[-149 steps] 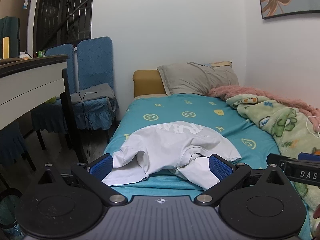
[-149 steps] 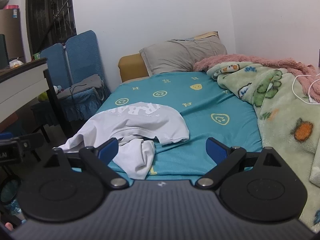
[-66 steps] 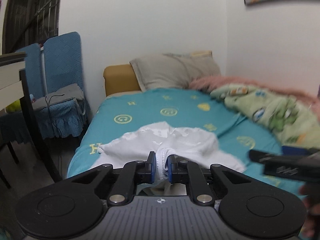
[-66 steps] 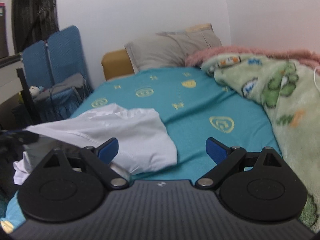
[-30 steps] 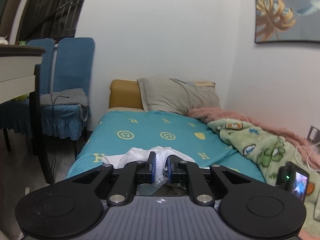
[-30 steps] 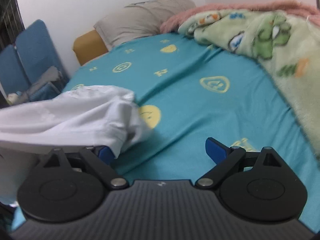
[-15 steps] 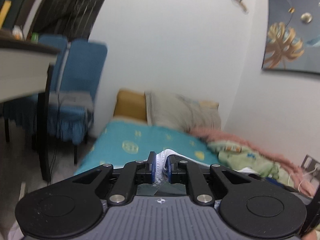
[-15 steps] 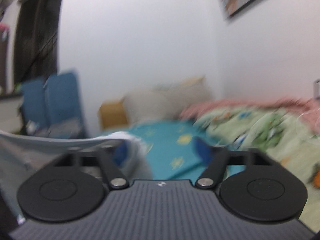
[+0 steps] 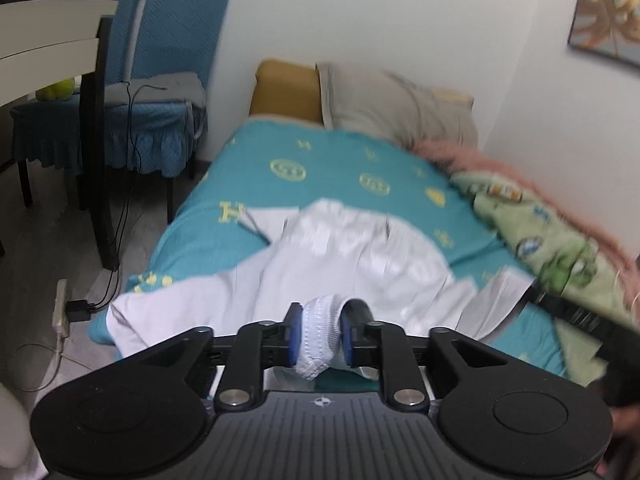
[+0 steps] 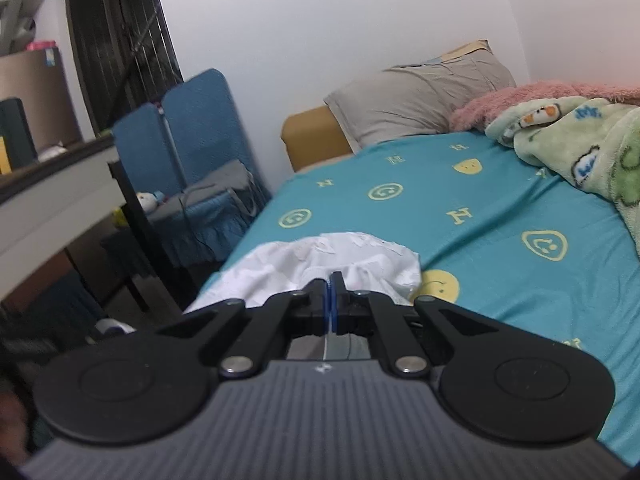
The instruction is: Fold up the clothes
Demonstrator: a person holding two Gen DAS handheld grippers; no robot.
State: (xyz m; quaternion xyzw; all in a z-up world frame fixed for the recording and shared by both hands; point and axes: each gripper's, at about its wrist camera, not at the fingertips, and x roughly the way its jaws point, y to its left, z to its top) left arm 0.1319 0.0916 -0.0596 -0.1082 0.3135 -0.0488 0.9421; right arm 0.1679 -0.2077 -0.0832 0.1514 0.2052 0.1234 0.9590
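Dim, even indoor light with soft shadows; fisheye bending at edges; motion blur smears the left-wrist view's centre and right.

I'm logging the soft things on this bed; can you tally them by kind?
White garment: 1
Pillow: 1
Blankets: 2, green cartoon and pink fluffy
Total: 4

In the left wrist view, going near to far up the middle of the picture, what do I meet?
Left hand-held gripper shut on a bunched white fold, then the white shirt spread on the teal sheet, then the grey pillow beside the mustard headboard, then the white wall.
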